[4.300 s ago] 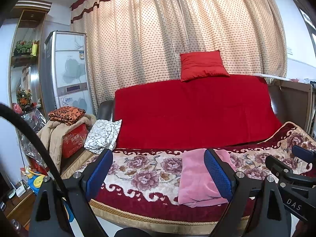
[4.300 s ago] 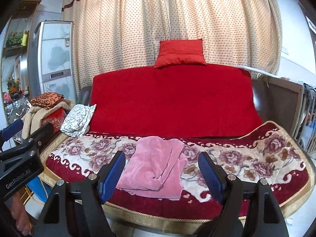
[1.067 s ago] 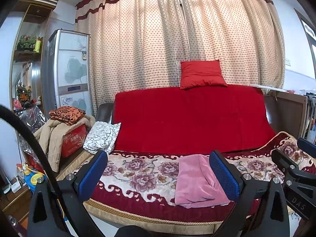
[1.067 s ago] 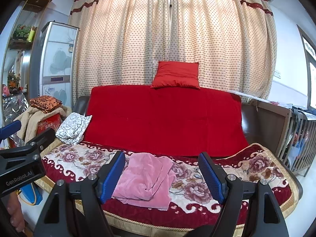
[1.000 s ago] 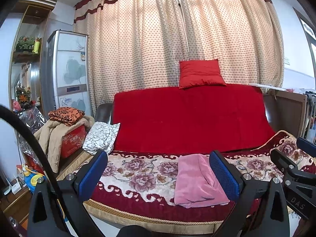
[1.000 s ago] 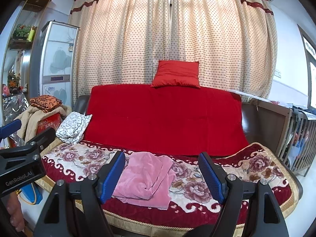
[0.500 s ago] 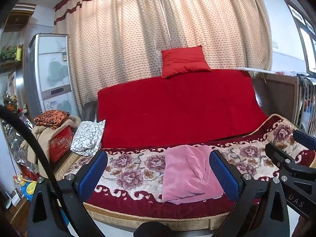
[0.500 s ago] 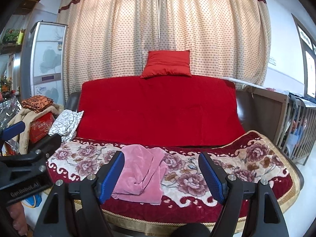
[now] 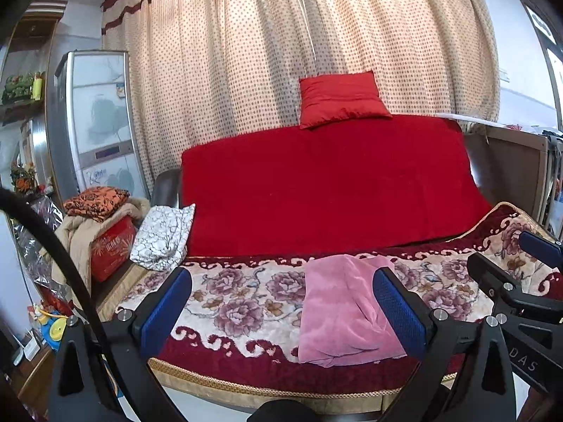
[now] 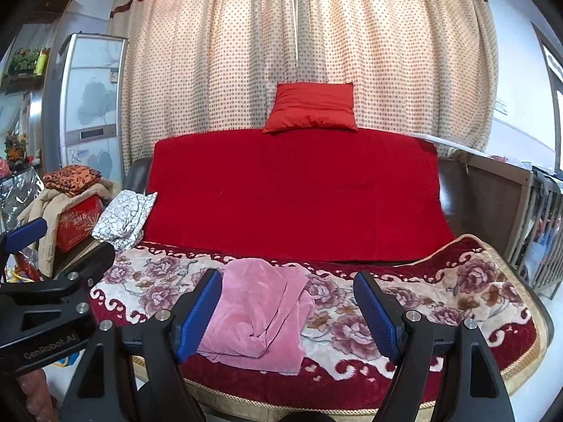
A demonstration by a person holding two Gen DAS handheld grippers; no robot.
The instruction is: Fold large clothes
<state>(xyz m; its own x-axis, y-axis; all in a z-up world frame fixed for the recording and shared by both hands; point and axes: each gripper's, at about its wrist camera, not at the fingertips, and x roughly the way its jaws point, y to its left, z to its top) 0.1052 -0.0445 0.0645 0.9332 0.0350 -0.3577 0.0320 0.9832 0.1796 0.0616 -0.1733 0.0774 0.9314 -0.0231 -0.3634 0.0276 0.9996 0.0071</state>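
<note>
A pink garment (image 9: 341, 311) lies loosely bunched on the floral blanket (image 9: 246, 302) near the sofa's front edge; it also shows in the right wrist view (image 10: 260, 316). My left gripper (image 9: 281, 311) is open and empty, held in front of the sofa, short of the garment. My right gripper (image 10: 288, 313) is open and empty, also short of the sofa, with the garment seen between its blue-padded fingers (image 10: 373, 313). Each gripper shows at the edge of the other's view.
The sofa has a red cover (image 10: 295, 193) and a red cushion (image 10: 311, 112) on top. A white patterned cloth (image 9: 163, 237) lies on the left armrest. A pile of clothes on a red box (image 9: 102, 225) stands left. A wooden crib (image 10: 542, 218) stands right.
Both grippers have dipped and moved slightly nearer the sofa, so the pink garment sits larger and closer between the fingers. Both stay open and empty.
</note>
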